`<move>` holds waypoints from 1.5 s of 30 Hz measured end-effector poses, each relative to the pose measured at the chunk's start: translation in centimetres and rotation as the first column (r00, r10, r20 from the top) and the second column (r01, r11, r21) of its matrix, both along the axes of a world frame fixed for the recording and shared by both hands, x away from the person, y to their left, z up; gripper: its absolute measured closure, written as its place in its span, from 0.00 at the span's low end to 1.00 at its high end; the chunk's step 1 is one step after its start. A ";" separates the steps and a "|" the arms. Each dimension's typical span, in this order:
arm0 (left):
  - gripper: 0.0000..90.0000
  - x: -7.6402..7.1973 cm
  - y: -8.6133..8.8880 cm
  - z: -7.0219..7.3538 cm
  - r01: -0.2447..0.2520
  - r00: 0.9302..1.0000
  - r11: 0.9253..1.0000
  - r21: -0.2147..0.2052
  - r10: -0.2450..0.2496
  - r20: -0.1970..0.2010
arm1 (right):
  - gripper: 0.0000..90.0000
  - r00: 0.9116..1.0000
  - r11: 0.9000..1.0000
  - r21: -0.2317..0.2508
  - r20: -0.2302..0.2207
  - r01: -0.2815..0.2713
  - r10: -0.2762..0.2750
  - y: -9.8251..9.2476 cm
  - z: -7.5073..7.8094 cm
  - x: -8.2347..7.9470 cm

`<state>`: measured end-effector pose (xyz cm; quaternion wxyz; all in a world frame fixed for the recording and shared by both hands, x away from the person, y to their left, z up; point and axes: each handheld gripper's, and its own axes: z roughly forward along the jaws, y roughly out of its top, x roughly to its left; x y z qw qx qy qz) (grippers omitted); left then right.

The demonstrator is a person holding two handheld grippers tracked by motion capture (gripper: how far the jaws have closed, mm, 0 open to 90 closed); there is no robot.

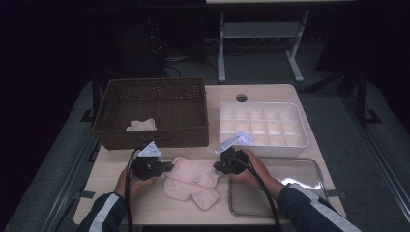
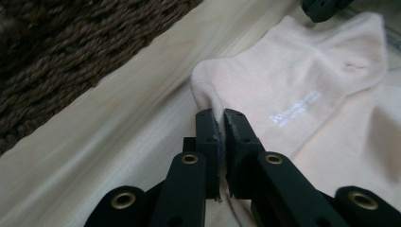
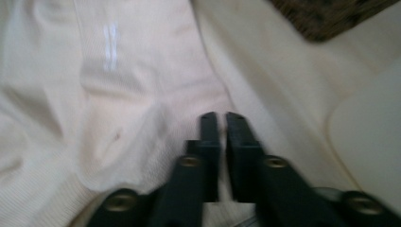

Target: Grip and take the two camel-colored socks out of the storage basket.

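**Both tools at the pink socks**

From the high view, your left tool and right tool sit at opposite edges of the pale pink socks, which lie in a loose heap on the counter in front of the wicker basket. Another pink sock rests inside that basket. The white divided tray stands behind your right hand, and the metal tray lies just beside it.

In the left gripper view, your left tool is pinched tight on a raised fold at the sock's edge, with the basket's weave to one side.

In the right gripper view, which is blurred, your right tool has its jaws nearly together at the edge of the sock; you cannot tell whether fabric is caught between them.
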<state>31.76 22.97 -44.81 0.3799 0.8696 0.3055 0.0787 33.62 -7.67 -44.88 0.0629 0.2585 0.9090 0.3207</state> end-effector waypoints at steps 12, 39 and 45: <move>0.94 -0.8 -0.1 -0.4 0.047 0.998 0.999 0.006 -0.046 -0.034 | 0.66 0.999 0.999 0.006 0.010 -0.048 0.048 0.2 0.4 -2.0; 0.95 -4.7 0.9 2.0 0.046 0.995 0.986 -0.161 -0.060 -0.083 | 0.94 0.992 0.991 0.115 -0.100 -0.061 0.072 -1.8 3.0 -6.8; 0.94 -4.4 -0.1 -0.5 0.063 0.991 0.998 0.014 -0.061 -0.116 | 0.94 0.986 0.995 0.066 -0.146 -0.073 0.082 -0.8 0.5 -7.5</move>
